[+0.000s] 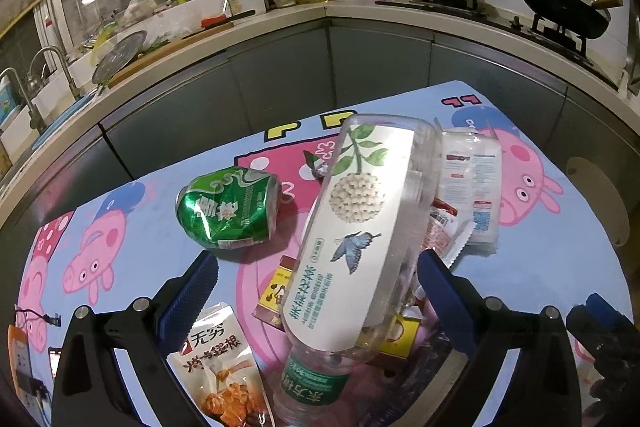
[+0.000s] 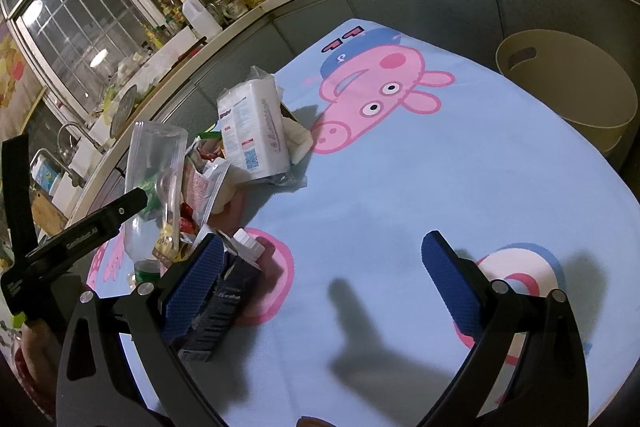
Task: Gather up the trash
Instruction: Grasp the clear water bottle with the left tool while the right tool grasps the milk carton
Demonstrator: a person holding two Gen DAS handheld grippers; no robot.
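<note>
Bottle [image 1: 360,227] lies lower centre of the left view on the trash pile, between the spread jaws of the left gripper [image 1: 318,293], so closing comes next; right gripper [image 2: 324,269] hangs open over bare cloth [image 2: 460,167], bin [image 2: 568,87] upper right.

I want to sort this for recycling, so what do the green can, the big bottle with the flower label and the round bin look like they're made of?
Green can: thin metal by the look, glossy, with dents and sharp highlights.
Bottle: clear, glossy plastic; wrappers show through its wall. Its white label looks like matte film or paper.
Bin: probably cream moulded plastic with a smooth matte wall and a cut-out handle slot.
</note>
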